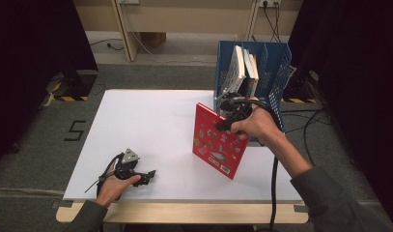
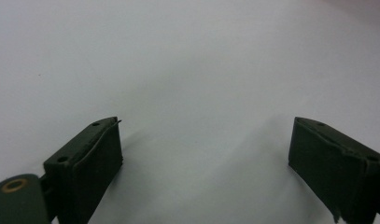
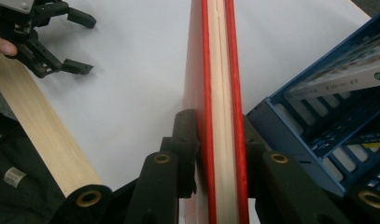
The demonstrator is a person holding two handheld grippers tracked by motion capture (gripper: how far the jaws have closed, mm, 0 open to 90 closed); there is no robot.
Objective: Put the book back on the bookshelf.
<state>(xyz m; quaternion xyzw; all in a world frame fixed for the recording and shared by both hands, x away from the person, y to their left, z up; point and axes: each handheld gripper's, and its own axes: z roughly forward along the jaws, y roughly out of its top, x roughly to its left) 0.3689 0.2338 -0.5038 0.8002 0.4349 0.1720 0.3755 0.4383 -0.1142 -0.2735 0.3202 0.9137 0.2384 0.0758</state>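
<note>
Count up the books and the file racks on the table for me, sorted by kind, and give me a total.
Red book held in the right gripper: 1
Books standing in the rack: 2, perhaps more hidden behind
Blue file rack: 1
Total: 4

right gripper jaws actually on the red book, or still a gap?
Touching. In the right gripper view the right gripper has both black jaws pressed flat against the two covers of the red book, with no gap on either side.
</note>
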